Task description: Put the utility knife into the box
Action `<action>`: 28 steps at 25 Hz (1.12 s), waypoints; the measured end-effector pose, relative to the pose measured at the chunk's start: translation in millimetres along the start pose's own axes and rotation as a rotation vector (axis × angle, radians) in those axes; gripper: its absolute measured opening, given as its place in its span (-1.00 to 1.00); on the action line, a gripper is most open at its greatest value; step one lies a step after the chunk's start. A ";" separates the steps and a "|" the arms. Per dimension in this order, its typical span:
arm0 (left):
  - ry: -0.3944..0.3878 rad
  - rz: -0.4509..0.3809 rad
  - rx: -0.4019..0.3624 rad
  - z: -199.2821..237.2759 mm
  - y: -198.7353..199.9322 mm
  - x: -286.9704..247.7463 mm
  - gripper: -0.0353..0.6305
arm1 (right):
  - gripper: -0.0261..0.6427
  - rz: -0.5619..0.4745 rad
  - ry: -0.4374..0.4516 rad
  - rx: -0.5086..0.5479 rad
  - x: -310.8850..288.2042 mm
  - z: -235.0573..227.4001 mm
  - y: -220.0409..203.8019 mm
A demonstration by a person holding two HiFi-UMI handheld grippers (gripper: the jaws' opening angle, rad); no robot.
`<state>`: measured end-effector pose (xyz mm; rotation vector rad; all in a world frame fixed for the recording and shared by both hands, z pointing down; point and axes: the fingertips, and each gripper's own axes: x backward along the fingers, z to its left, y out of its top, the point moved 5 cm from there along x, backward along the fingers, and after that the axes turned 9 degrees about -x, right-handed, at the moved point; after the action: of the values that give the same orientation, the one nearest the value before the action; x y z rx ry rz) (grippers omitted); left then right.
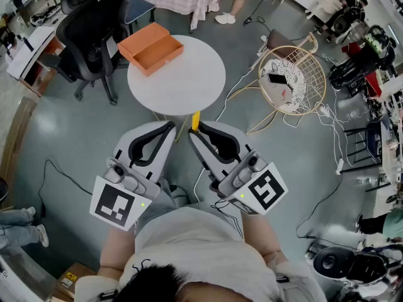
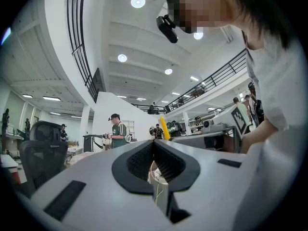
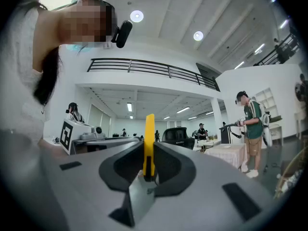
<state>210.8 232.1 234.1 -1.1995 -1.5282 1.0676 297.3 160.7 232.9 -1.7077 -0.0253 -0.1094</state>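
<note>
My right gripper (image 1: 191,131) is shut on a yellow utility knife (image 1: 196,120), whose tip pokes out past the jaws toward the round white table (image 1: 189,80). In the right gripper view the utility knife (image 3: 149,143) stands upright, clamped between the closed jaws of the right gripper (image 3: 148,163). An open orange box (image 1: 150,48) lies on the far left part of the table. My left gripper (image 1: 174,126) is shut with nothing in it, held beside the right one below the table's near edge. In the left gripper view the left gripper (image 2: 154,150) shows closed jaws, and the yellow knife (image 2: 165,128) shows beyond.
A black office chair (image 1: 94,30) stands left of the table. A wire-frame chair (image 1: 291,79) with a phone on its seat stands to the right. Cables (image 1: 334,137) trail over the floor at right. Other people stand around the hall.
</note>
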 end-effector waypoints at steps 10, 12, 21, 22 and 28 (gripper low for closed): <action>0.006 0.015 -0.012 -16.9 5.7 8.6 -0.87 | -0.72 -0.023 0.019 0.001 12.9 11.7 4.3; 0.007 0.017 -0.012 -12.8 4.3 7.8 -0.87 | -0.72 -0.020 0.020 0.001 8.6 10.8 3.2; 0.001 0.021 -0.005 34.9 -11.8 -4.3 -0.87 | -0.72 -0.016 -0.004 -0.032 -36.4 -11.2 -3.3; 0.000 0.021 -0.004 42.2 -13.8 -6.8 -0.87 | -0.72 -0.018 -0.005 -0.035 -42.9 -15.1 -3.4; -0.007 -0.008 -0.004 86.9 -25.6 -24.2 -0.87 | -0.72 -0.013 -0.006 -0.035 -85.1 -37.1 -6.5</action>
<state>124.4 195.6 235.6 -1.1930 -1.5402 1.0649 209.9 128.9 236.9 -1.7428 -0.0396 -0.1152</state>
